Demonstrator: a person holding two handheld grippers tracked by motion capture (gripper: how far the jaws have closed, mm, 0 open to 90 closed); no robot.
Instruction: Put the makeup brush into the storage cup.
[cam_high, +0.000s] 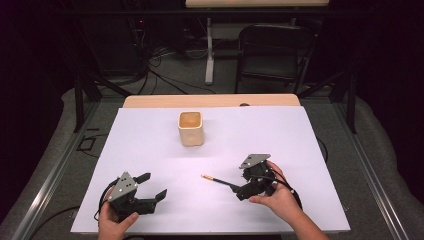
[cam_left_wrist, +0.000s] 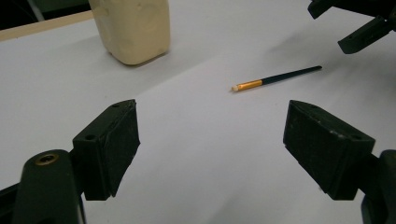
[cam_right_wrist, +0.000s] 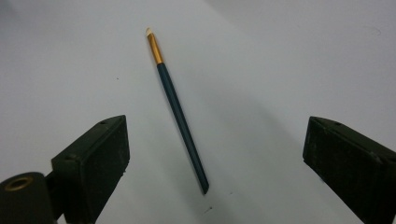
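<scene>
Straddling the paintbrush (cam_right_wrist: 179, 112), the right gripper (cam_right_wrist: 212, 154) tilts down, jaws wide.

High view: above near table edge, facing forward and down, far off. Left gripper view: low over sheet (cam_left_wrist: 196, 154), near left, facing far right. Right gripper view: close, steep down. All share paintbrush (cam_high: 216, 179) (cam_left_wrist: 275, 78) (cam_right_wrist: 176, 105)

No writing, label, brand or number reads anywhere here; the cup (cam_high: 190, 128) and paintbrush (cam_right_wrist: 176, 106) are unmarked.
</scene>
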